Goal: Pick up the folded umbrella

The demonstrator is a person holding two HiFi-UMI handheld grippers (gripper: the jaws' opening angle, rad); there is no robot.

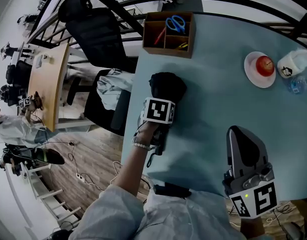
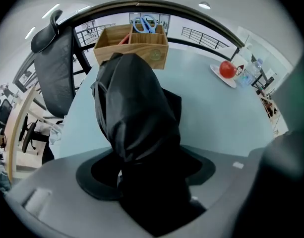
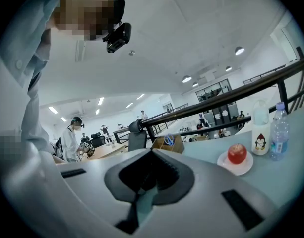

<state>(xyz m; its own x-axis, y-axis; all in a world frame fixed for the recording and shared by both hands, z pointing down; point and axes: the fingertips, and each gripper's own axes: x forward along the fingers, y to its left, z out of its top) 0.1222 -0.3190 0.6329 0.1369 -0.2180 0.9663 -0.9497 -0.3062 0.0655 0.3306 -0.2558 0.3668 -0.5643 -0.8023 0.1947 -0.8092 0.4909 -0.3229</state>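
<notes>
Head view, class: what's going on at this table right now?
A person holds a gripper in each hand over a pale blue table. The left gripper points down at the black folded umbrella, which lies on the table between its open jaws, not yet lifted. The right gripper hangs off to the side, jaws shut and empty.
</notes>
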